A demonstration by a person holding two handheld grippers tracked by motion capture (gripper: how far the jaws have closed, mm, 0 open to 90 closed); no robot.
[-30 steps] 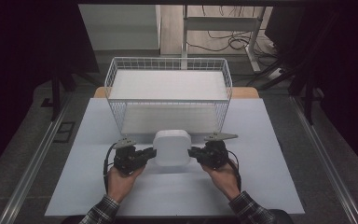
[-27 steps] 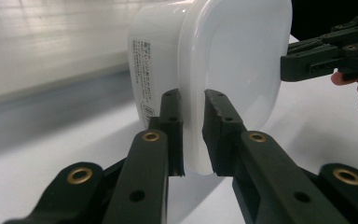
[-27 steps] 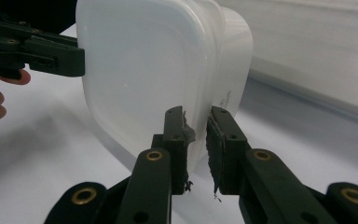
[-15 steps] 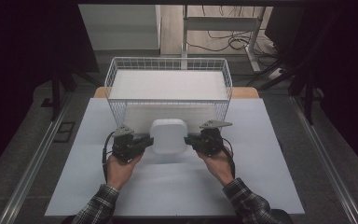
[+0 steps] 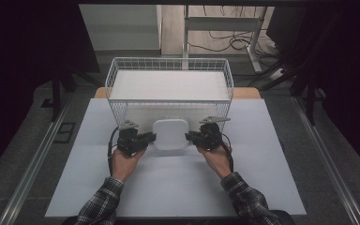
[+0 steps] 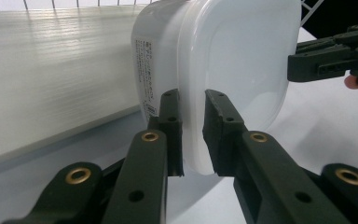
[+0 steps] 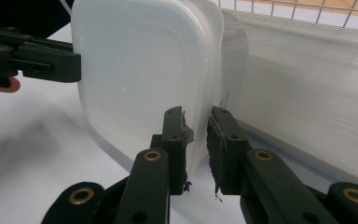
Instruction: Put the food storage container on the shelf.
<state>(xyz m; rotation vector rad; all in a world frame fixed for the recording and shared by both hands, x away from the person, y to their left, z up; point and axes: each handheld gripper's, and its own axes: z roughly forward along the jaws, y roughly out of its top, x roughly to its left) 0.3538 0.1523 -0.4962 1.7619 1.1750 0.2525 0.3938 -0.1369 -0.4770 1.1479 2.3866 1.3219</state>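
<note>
Container between both grippers, just before basket, above table

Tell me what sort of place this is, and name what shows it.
Probably a lab or recording workspace, not a home. A white sheet-covered table stands between dark curtains, loose cables lie on the floor behind it, and a person holds a white plastic lidded container with two handheld grippers before a white wire basket.

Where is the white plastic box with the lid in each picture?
High view: the white box is in the middle, between the two tongs, just in front of the wire basket.
Left gripper view: the box fills the upper middle, its rim between the near jaws.
Right gripper view: the box fills the upper left and middle, its rim between the near jaws.
Shared landmark: the basket's white ribbed liner beside the box.
</note>
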